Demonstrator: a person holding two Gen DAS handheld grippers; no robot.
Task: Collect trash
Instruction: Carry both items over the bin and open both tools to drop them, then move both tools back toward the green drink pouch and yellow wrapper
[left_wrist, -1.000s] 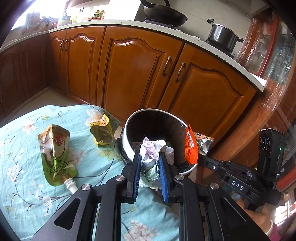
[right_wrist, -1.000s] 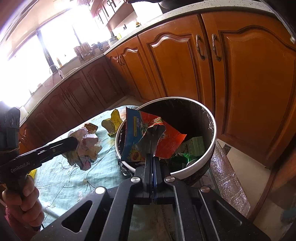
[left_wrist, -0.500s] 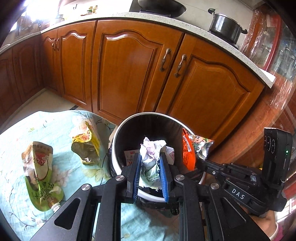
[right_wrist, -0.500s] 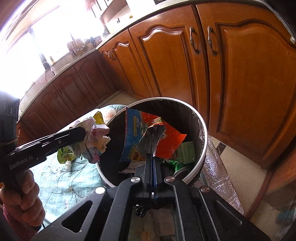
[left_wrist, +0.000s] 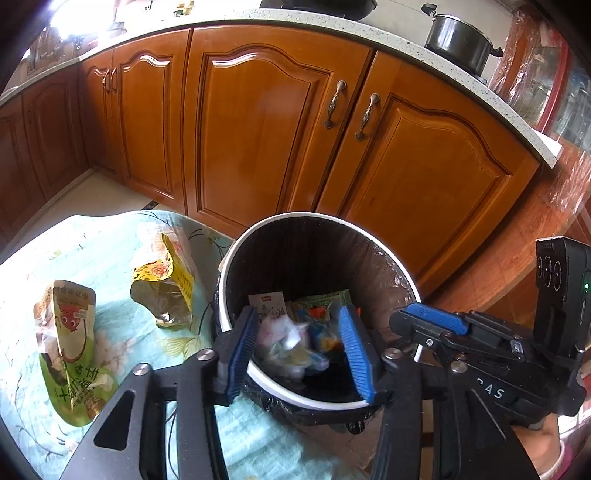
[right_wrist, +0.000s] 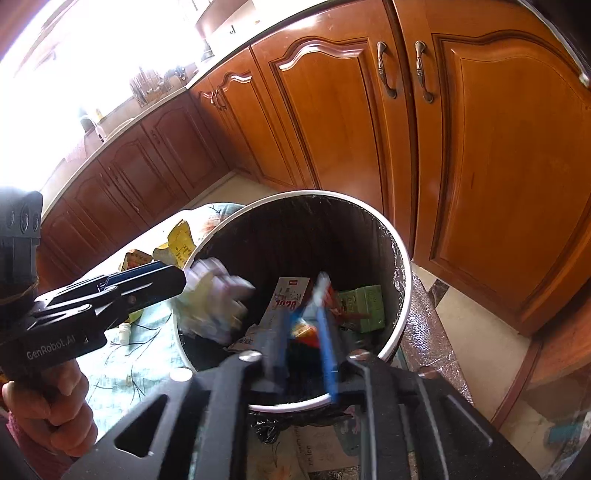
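Left gripper (left_wrist: 301, 349): over the near rim of the bin (left_wrist: 384, 254). Its jaws have just been opening and now stand about half apart. The paper wad (left_wrist: 284, 339) shows blurred between the blue pads, loose, neither pad pressing on it. From the right wrist view the same wad (right_wrist: 214, 302) hangs just past the gripper's tip, inside the bin's left rim.

Right gripper (right_wrist: 301, 325): also over the bin's near rim. Its jaws have just been opening and stand partly apart, blurred. The orange-and-blue snack bag (right_wrist: 306, 328) sits between the fingers, inside the bin; no grip on it can be made out.

Bin: one, white-rimmed, black liner, beside the far right corner of the table (left_wrist: 122, 229). Contents seen at the bottom: one white card (right_wrist: 290, 299) with red print, one green carton (right_wrist: 364, 308), plus the wad and snack bag.

Table, floral cloth, trash not yet binned, two items:
- one green pouch (left_wrist: 66, 347) with a spout, near the left edge;
- one yellow wrapper (left_wrist: 166, 288), torn open, just left of the bin.

Hands: one visible, gripping the left gripper's handle (right_wrist: 48, 402).
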